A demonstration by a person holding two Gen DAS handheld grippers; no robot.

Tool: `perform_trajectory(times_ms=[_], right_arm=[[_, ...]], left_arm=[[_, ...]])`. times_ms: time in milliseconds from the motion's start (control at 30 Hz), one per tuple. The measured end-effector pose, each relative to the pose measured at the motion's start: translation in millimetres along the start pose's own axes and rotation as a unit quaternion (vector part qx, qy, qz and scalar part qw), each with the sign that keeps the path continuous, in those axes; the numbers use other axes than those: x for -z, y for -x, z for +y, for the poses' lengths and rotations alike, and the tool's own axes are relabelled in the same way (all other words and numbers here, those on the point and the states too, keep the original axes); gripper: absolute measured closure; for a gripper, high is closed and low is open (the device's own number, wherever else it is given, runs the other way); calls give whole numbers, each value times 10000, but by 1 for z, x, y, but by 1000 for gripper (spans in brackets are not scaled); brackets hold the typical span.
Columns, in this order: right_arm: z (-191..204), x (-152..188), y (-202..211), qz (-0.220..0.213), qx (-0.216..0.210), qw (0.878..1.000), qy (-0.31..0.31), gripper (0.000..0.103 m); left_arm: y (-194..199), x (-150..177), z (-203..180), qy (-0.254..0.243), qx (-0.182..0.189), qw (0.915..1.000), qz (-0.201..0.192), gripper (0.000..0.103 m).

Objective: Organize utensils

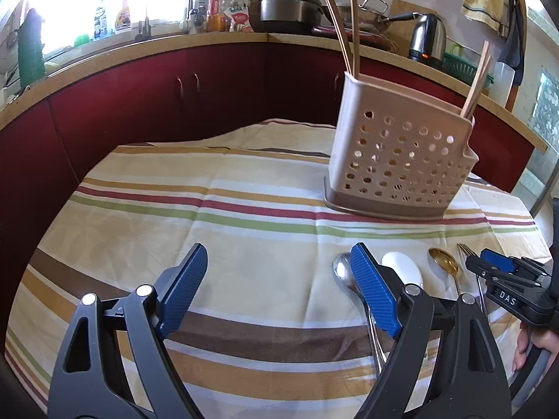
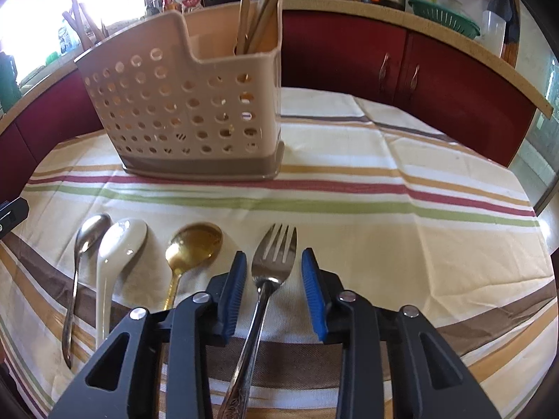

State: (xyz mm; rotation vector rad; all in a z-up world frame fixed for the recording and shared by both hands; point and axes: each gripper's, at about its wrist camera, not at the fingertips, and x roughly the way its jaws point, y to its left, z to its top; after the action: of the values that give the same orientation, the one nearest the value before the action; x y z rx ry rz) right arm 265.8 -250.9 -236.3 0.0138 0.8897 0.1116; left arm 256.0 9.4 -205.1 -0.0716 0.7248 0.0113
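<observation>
Right hand-held gripper (image 2: pixel 273 291) released, pads astride fork (image 2: pixel 269 272) neck without contact; left hand-held gripper (image 1: pixel 276 288) released wide, empty; fork at 5 o'clock of utensil holder (image 2: pixel 181 104) on striped counter (image 2: pixel 384 216).

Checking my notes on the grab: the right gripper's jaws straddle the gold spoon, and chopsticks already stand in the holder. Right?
Not the gold spoon: the right wrist view shows the right gripper straddling the fork, jaws not touching it. Chopsticks do stand in the holder.

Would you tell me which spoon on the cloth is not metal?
The white ceramic spoon, lying between the silver spoon and the gold spoon.
</observation>
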Motion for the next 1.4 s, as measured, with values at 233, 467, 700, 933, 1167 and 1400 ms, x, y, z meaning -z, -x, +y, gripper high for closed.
perform_trajectory(times_ms=[233,467,700,933,1167,1400], right_arm=[[-2,1,-2,39,-59,10000,-22,77],[-11,1,-1,31,-174,9998,-121,77],[-17,2,0,26,-341,9993,-156,77],[-24,1,0,19,-435,9989,-146,77],[-27,1,-2,43,-492,9986,-163,77],[-28,0,-1,19,-527,9985,-165,77]], left_arm=[[-7,4,-11,-49,70,9999,137,21],[-21,11,-30,-202,190,9989,384,21],[-45,15,-48,-352,238,9964,737,31],[-62,18,-59,-433,308,9936,995,42],[-65,16,-63,-554,278,9933,976,54],[-64,17,-68,-630,376,9931,920,65]])
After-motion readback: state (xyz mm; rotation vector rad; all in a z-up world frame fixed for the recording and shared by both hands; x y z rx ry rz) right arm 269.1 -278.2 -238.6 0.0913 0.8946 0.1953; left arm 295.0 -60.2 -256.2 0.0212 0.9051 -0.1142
